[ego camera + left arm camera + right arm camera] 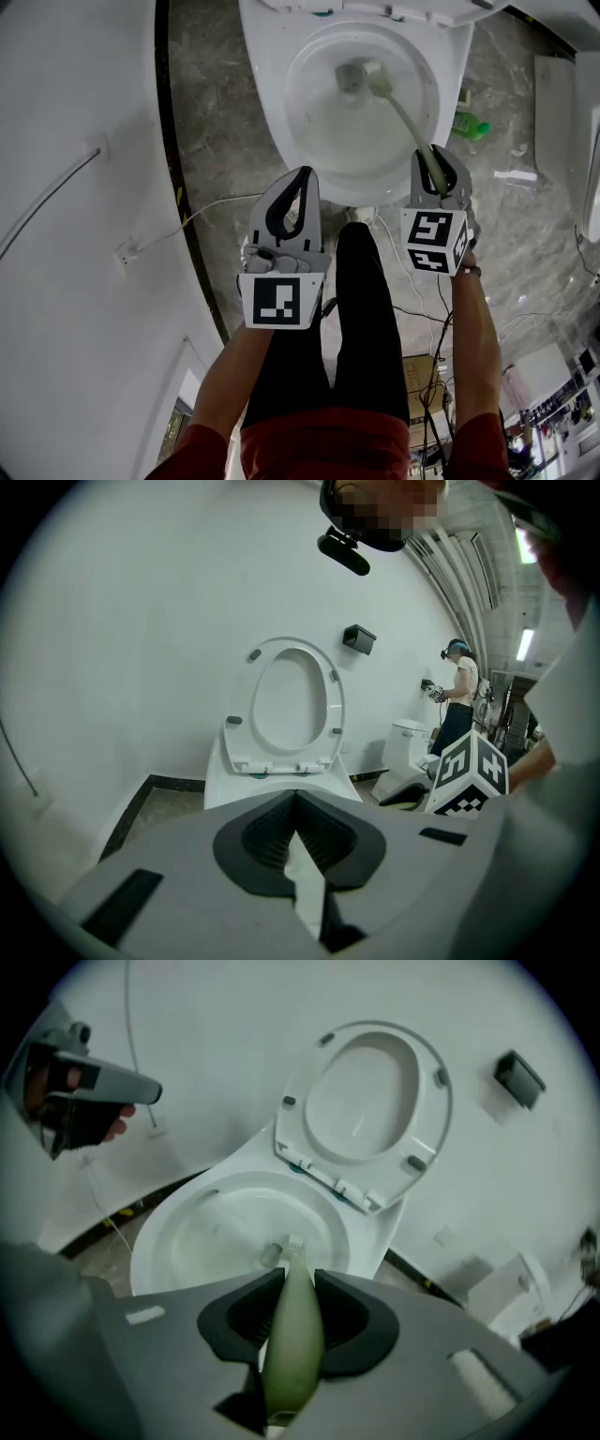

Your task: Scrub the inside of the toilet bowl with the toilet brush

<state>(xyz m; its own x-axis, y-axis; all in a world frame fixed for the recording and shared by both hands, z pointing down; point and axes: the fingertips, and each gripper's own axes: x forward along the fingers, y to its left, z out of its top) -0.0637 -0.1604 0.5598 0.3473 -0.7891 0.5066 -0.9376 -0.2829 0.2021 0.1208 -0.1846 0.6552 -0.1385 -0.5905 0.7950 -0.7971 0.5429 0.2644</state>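
Observation:
The white toilet bowl (309,150) stands open, its seat and lid (370,1110) raised against the wall. My right gripper (439,172) is shut on the pale green handle of the toilet brush (405,114). The brush head (375,77) reaches down to the drain at the bottom of the bowl. In the right gripper view the brush handle (292,1335) runs between the jaws toward the bowl (187,1232). My left gripper (291,202) hangs shut and empty at the bowl's near rim; its view shows the raised seat (291,705).
A white wall (75,187) lies on the left with a thin cable (178,225) on the marble floor (211,122). A green bottle (472,125) lies right of the toilet. A second toilet (405,757) and another person (459,700) are farther off.

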